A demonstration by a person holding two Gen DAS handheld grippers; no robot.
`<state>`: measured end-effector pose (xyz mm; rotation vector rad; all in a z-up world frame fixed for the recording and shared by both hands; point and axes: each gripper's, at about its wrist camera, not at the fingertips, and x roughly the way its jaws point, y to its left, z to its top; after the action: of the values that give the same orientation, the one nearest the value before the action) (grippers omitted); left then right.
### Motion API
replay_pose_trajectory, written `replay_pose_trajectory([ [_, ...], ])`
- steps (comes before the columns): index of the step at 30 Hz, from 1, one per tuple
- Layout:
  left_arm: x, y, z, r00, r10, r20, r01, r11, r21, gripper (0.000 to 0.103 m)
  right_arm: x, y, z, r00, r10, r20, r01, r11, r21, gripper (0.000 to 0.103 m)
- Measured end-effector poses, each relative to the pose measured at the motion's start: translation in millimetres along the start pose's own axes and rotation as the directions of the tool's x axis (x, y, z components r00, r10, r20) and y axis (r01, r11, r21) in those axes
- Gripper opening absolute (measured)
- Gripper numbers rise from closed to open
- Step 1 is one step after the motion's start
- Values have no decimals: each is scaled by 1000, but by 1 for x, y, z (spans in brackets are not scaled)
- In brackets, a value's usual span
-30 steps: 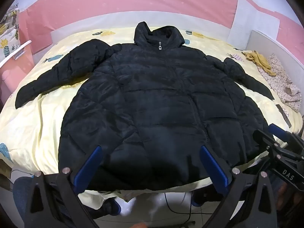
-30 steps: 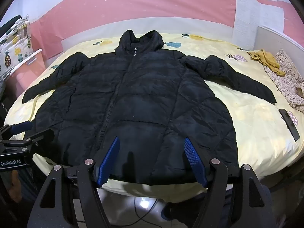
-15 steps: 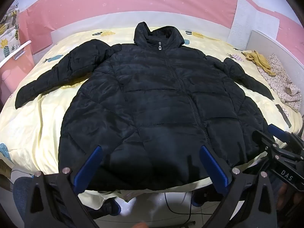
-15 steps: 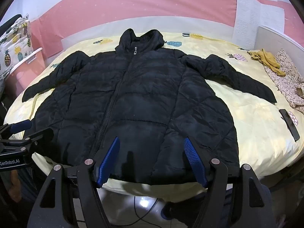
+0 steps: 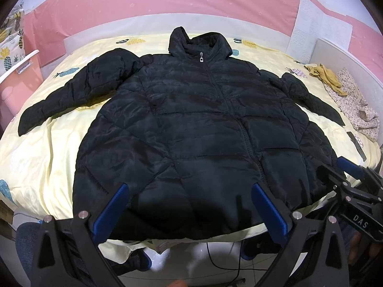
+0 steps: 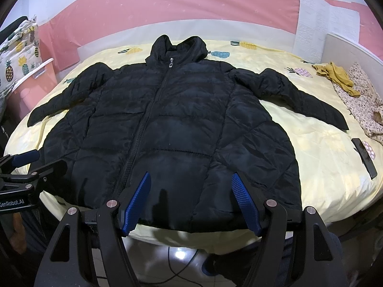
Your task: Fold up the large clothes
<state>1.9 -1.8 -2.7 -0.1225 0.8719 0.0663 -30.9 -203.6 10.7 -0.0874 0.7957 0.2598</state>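
Observation:
A black hooded puffer jacket [image 5: 196, 129] [image 6: 172, 129] lies flat on the bed, zipped, front up, both sleeves spread out to the sides. Its hem hangs at the bed's near edge. My left gripper [image 5: 189, 189] hovers open just above the hem, left of the zipper, holding nothing. My right gripper [image 6: 191, 179] is open too, over the hem right of the zipper, with nothing between its blue pads [image 6: 244, 198]. Each gripper shows at the edge of the other's view: the right gripper [image 5: 352, 179] and the left gripper [image 6: 31, 165].
The bed has a yellow pineapple-print sheet [image 5: 40, 157] [image 6: 323, 157]. A yellow garment [image 6: 337, 76] and floral fabric [image 5: 354, 102] lie at its right side, with a dark phone [image 6: 365, 157] near the right edge. Cables run on the floor below. A pink cabinet [image 6: 31, 88] stands left.

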Motion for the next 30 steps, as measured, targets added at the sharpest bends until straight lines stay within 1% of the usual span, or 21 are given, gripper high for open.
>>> replay_pose_trajectory([
  [30,0,2,-3,1000,-8,0,8,1000,-3,103,1,2,1,1000,-3,-4,3,1000,-5,70],
])
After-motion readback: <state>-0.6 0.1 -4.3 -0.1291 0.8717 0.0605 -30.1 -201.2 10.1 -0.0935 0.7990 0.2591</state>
